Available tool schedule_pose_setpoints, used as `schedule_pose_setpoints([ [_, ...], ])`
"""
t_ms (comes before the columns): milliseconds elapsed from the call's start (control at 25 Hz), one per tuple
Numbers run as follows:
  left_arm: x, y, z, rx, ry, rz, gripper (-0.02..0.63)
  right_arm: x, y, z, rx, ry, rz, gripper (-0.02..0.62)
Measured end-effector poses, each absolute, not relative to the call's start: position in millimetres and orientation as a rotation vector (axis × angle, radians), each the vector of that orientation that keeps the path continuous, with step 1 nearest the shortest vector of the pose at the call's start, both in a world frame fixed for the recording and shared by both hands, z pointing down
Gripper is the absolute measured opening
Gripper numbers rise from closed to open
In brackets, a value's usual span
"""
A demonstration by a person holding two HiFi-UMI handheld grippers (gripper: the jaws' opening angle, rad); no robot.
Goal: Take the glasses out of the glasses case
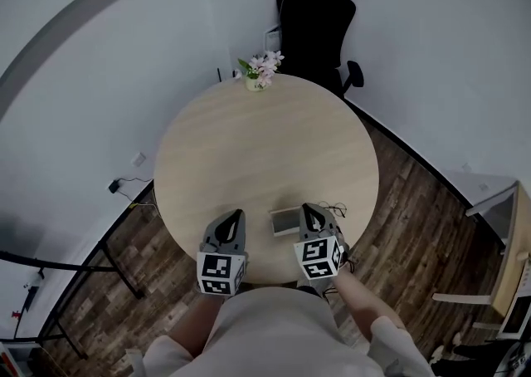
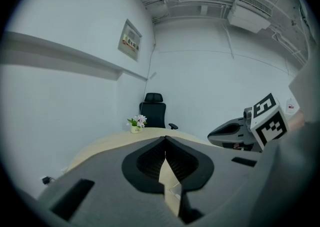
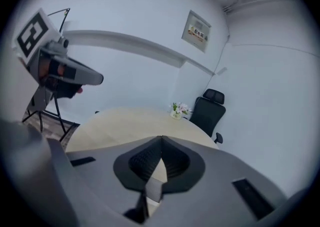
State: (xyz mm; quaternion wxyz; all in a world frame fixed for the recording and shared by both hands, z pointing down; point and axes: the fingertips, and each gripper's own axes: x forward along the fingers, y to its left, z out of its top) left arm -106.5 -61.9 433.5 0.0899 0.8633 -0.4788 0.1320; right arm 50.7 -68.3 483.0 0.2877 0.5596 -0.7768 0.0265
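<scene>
Hovering over table (image 1: 265,143): L claw (image 1: 238,215), R claw (image 1: 309,210), both pinched closed, empty; 1 glasses case (image 1: 284,220) btwn.

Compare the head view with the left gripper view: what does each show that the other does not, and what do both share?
Only the head view: the wooden floor and the marker cube on the left gripper. Only the left gripper view: the wall sign and the ceiling air unit. Both: the round table, the flowers, the black chair and the right gripper.
</scene>
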Motion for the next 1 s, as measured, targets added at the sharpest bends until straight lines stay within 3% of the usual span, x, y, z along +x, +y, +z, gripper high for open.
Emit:
schedule_pose_setpoints([
  [360, -123, -60, 407, 2.606, -1.459, 0.316, 0.005, 28, -61, 427, 1.716, -2.205, 0.166, 0.012],
  [1000, -139, -30, 393, 2.637, -1.457, 0.225, 0.005, 9, -27, 422, 1.833, -2.249, 0.231, 0.012],
])
